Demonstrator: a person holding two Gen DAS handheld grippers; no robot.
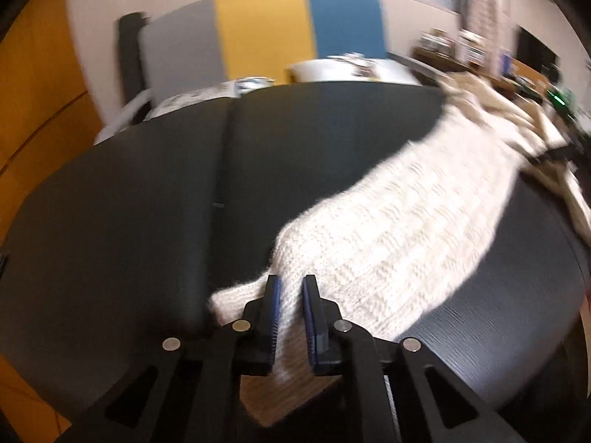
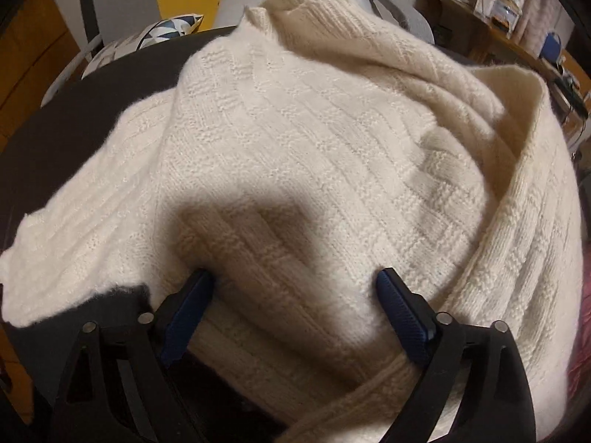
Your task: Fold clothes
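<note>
A cream knitted sweater (image 2: 314, 129) lies spread on a black table (image 2: 74, 118), collar at the far side. In the left wrist view one long sleeve (image 1: 388, 229) stretches from the bunched body at the right down to my left gripper (image 1: 291, 282). That gripper's blue pads are shut on the sleeve's end, near the table's front edge. My right gripper (image 2: 295, 277) hangs just over the lower part of the sweater's body, fingers spread wide with knit below them and nothing pinched. A fold of the garment's right side lies over the body.
Behind the table stands a chair (image 1: 266, 33) with a grey, yellow and blue back. A patterned cushion (image 2: 166, 29) lies on a seat at the back left. A cluttered wooden shelf (image 2: 480, 3) is at the far right. The bare black tabletop (image 1: 129, 203) stretches left of the sleeve.
</note>
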